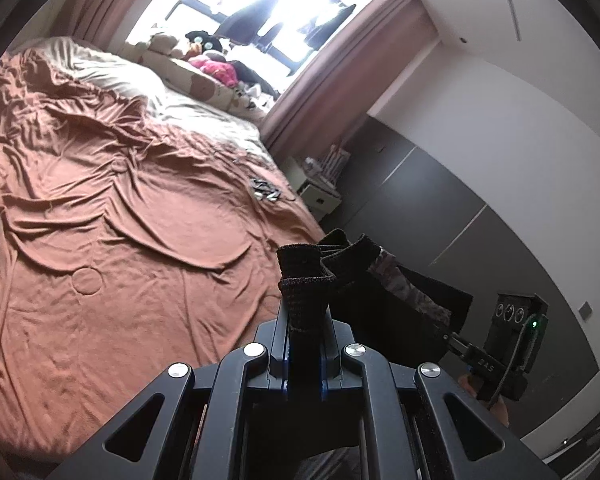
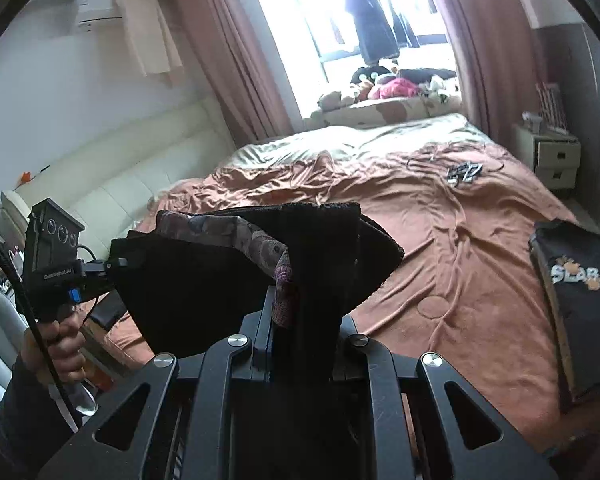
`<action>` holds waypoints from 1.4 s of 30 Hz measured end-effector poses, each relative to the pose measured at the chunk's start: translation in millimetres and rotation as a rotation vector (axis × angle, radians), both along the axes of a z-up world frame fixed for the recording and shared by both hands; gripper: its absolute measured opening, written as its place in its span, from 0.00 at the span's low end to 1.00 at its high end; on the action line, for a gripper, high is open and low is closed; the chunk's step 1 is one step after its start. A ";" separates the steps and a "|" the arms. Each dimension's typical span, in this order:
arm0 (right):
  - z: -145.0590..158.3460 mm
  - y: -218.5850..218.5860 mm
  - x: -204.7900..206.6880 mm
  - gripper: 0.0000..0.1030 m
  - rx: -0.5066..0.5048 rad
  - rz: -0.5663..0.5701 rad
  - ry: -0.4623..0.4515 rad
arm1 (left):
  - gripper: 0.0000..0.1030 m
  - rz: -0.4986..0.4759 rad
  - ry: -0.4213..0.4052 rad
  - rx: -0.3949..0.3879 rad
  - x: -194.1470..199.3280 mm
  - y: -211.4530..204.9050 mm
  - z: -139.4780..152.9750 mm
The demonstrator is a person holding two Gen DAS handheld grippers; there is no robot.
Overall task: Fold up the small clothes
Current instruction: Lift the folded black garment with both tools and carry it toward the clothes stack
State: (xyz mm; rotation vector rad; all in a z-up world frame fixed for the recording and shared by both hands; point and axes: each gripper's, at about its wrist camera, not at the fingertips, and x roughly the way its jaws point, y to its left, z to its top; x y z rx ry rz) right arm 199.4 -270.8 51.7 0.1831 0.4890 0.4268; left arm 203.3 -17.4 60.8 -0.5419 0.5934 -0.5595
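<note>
While both grippers are raised above the bed (image 1: 100, 208), a small black garment (image 2: 204, 280) hangs stretched in the air between them, clear of the rust-coloured cover. The left gripper (image 1: 306, 320) is clenched on one end of it: a ribbed black band stands bunched up between its two fingers, which press close on either side. The right gripper (image 2: 300, 312) grips the other end, its fingers drawn nearly together with black cloth and a strip of mottled purplish trim caught between them. In the left wrist view the right gripper shows at the lower right, side-on, with the cloth running to it. In the right wrist view the left gripper shows at the far left, and a hand (image 2: 58, 344) in a dark sleeve wraps round its handle. The garment sags into a broad dark panel below its patterned edge. On the bed at the right edge of the right wrist view lies a dark folded garment (image 2: 580, 304) with pale lettering. Further up the cover lies a little heap of small grey-and-white objects (image 2: 464, 172), too small to tell what they are. A pale bedside cabinet (image 2: 556, 160) stands beside the bed, near the curtains (image 2: 236, 52) and the bright window
</note>
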 end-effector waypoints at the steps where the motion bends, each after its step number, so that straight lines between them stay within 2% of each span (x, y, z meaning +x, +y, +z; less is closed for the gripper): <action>1: 3.9 -0.9 -4.4 0.13 -0.004 -0.003 -0.008 | 0.10 -0.005 -0.010 -0.001 -3.9 -2.3 5.2; 8: 28.6 -13.5 -28.0 0.13 -0.025 -0.011 -0.059 | 0.10 -0.047 -0.067 -0.002 -17.1 -22.1 40.7; 17: 34.7 -47.6 -48.5 0.13 -0.031 -0.060 -0.110 | 0.10 -0.135 -0.117 0.016 -9.2 -70.1 77.2; 25: 45.6 -93.0 -70.7 0.12 -0.052 -0.163 -0.150 | 0.10 -0.248 -0.157 0.027 10.6 -137.3 97.1; 32: 58.7 -125.5 -90.4 0.12 -0.094 -0.259 -0.186 | 0.10 -0.362 -0.180 0.004 32.9 -203.9 105.4; 42: 64.1 -143.1 -111.0 0.12 -0.158 -0.356 -0.220 | 0.10 -0.529 -0.217 -0.005 55.4 -314.1 120.0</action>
